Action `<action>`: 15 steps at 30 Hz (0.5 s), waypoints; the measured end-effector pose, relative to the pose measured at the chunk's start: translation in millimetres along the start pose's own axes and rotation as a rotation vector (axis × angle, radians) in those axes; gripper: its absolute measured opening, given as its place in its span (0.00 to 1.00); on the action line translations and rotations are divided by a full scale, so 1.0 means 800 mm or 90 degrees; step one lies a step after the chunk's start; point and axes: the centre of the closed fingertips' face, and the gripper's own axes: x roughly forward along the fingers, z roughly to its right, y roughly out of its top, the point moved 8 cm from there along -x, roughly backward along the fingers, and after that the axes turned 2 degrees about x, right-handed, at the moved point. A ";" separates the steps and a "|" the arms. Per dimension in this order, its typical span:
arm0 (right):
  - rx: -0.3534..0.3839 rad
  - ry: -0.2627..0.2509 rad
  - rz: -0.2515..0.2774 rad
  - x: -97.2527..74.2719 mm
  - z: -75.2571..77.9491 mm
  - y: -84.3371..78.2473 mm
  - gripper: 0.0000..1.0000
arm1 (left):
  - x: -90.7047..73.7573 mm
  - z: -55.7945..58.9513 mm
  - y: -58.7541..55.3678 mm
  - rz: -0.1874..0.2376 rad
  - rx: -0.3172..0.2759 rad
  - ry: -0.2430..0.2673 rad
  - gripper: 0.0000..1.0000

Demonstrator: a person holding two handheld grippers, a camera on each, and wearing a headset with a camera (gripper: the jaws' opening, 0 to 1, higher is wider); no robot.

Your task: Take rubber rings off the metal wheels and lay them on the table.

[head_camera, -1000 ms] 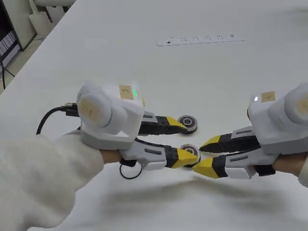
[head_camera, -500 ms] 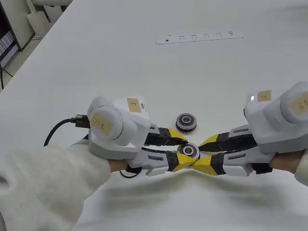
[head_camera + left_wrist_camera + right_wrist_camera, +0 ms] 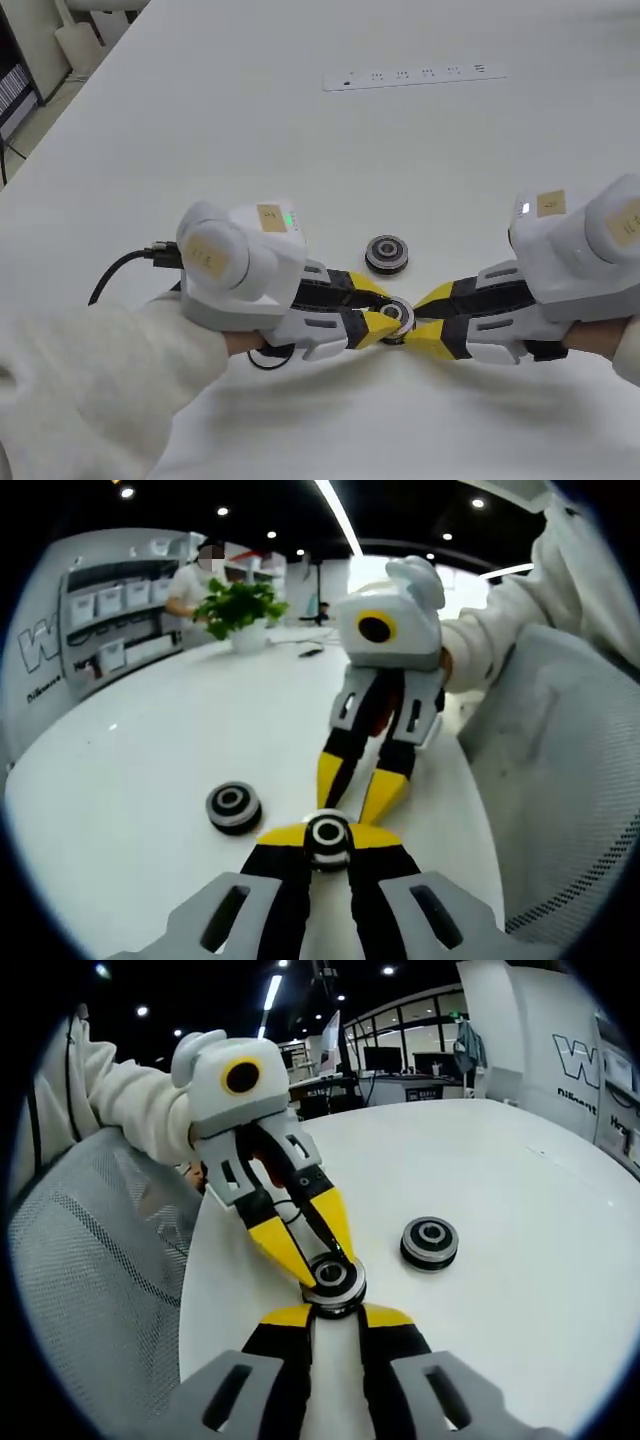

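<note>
A small metal wheel with a black rubber ring (image 3: 393, 313) lies on the white table (image 3: 300, 140) between both grippers. My left gripper (image 3: 378, 318) comes in from the left, and its yellow tips are shut on the wheel (image 3: 328, 832). From the right, my right gripper (image 3: 422, 322) meets it tip to tip, its jaws pinched on the near edge of the same wheel (image 3: 334, 1276) at the rubber ring. A second wheel (image 3: 387, 254) with its ring on lies flat just beyond, also seen as the second wheel (image 3: 234, 806) and the second wheel (image 3: 429, 1242).
A white power strip (image 3: 415, 78) lies across the far side of the table. A black cable (image 3: 115, 268) trails from the left gripper toward the left edge. A thin black loop (image 3: 270, 357) lies under the left hand. A mesh chair back (image 3: 90, 1260) stands near the table's front.
Both grippers have closed in on the near wheel. The left one slid right and shut on it, and the right one's jaws narrowed onto it. The far wheel stayed put.
</note>
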 end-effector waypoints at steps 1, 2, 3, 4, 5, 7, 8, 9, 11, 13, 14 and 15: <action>-0.003 0.000 0.000 0.000 0.000 0.000 0.14 | 0.000 0.000 0.000 0.000 0.000 0.000 0.14; -0.004 0.001 0.000 0.000 0.000 0.000 0.14 | 0.000 0.001 0.000 0.001 0.000 0.000 0.14; -0.006 0.001 -0.002 0.000 0.000 0.000 0.13 | 0.000 0.001 0.000 0.001 -0.001 0.000 0.14; -0.008 0.001 -0.002 0.000 -0.001 0.000 0.13 | -0.001 0.001 0.000 0.002 -0.001 -0.001 0.14; -0.010 0.002 -0.003 0.000 0.000 0.000 0.12 | -0.001 0.001 -0.001 0.003 -0.002 -0.001 0.14; -0.011 0.002 -0.004 0.000 -0.001 0.001 0.11 | -0.001 0.001 -0.001 0.005 -0.003 -0.001 0.14; -0.009 0.003 -0.005 -0.001 -0.002 0.001 0.11 | -0.001 0.002 -0.002 0.007 -0.004 0.000 0.14; -0.008 0.003 -0.005 -0.001 -0.001 0.001 0.11 | -0.001 0.002 -0.002 0.009 -0.006 0.001 0.14; -0.013 0.002 -0.007 -0.001 -0.003 0.001 0.10 | -0.002 0.003 -0.003 0.014 -0.010 0.004 0.14; -0.021 0.002 -0.011 -0.002 -0.003 0.000 0.08 | -0.002 0.003 -0.003 0.016 -0.009 0.005 0.14; -0.024 0.002 -0.012 -0.003 -0.004 0.000 0.06 | -0.002 0.003 -0.003 0.016 -0.009 0.005 0.14; -0.024 0.001 -0.013 -0.003 -0.004 -0.001 0.04 | -0.002 0.003 -0.003 0.017 -0.008 0.005 0.14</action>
